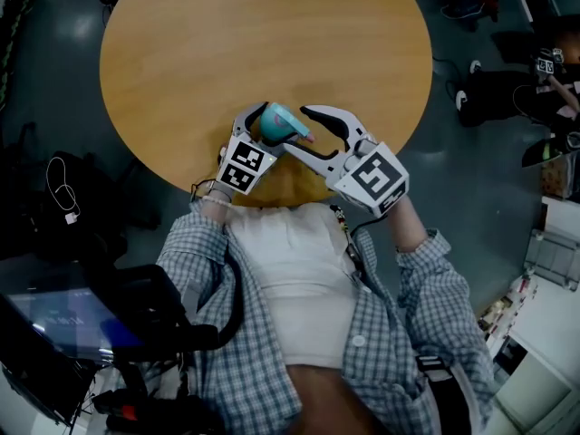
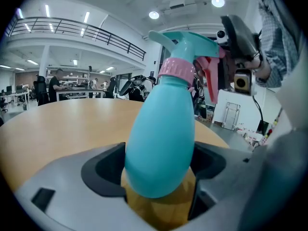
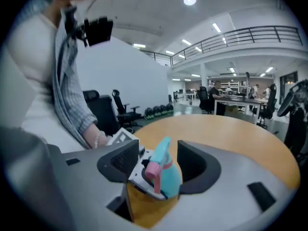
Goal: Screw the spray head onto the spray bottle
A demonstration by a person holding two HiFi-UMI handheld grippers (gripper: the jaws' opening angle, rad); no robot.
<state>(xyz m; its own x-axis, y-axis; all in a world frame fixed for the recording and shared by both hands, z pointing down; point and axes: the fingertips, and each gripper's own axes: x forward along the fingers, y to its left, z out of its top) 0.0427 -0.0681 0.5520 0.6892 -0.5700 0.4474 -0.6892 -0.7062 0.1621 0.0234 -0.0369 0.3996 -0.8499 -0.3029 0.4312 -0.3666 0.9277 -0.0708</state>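
Over the near table [image 1: 181, 53] edge, left tool [image 2: 159, 179] clenched on spray bottle [image 2: 161, 134], right tool [image 3: 158, 161] released around spray head [image 2: 188, 46].

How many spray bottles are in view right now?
1. The teal spray bottle sits clamped in the left claw over the round table's near edge; no other shows.

Teal spray bottle [image 2: 161, 129] between fingers [image 2: 102, 173]
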